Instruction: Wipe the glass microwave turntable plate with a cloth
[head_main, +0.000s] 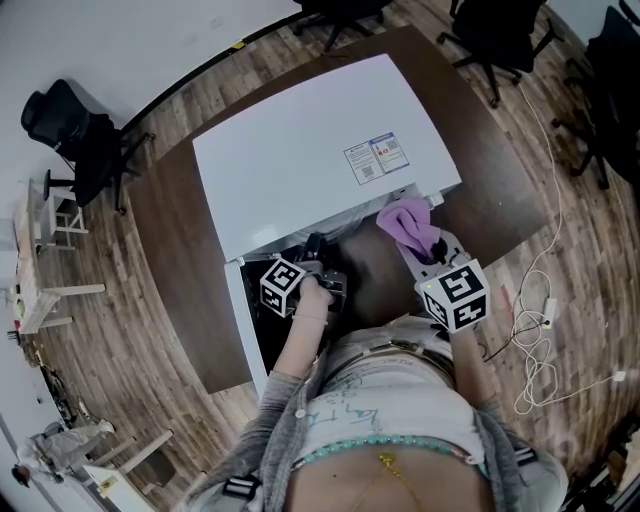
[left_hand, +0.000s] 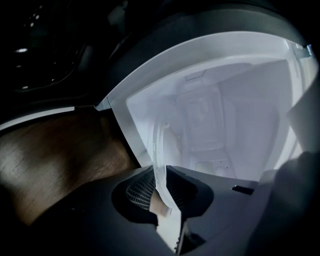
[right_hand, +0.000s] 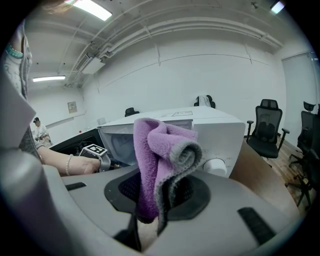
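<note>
A white microwave (head_main: 320, 150) stands on a brown table with its door open. Inside its bright cavity (left_hand: 235, 110) the glass turntable plate (left_hand: 162, 145) shows edge-on. My left gripper (left_hand: 159, 192) is shut on its rim, which runs up between the pads. In the head view the left gripper (head_main: 318, 262) reaches into the oven's opening. My right gripper (right_hand: 152, 210) is shut on a folded purple cloth (right_hand: 160, 160) with a grey edge. That cloth (head_main: 405, 222) is held up in front of the microwave's right side by the right gripper (head_main: 422, 248).
The open door (head_main: 248, 325) sticks out at the oven's left. A white knob (right_hand: 216, 166) is on the control panel. Brown table top (left_hand: 60, 150) lies left of the cavity. Office chairs (head_main: 495, 30) and a white cable (head_main: 535, 330) are on the wooden floor.
</note>
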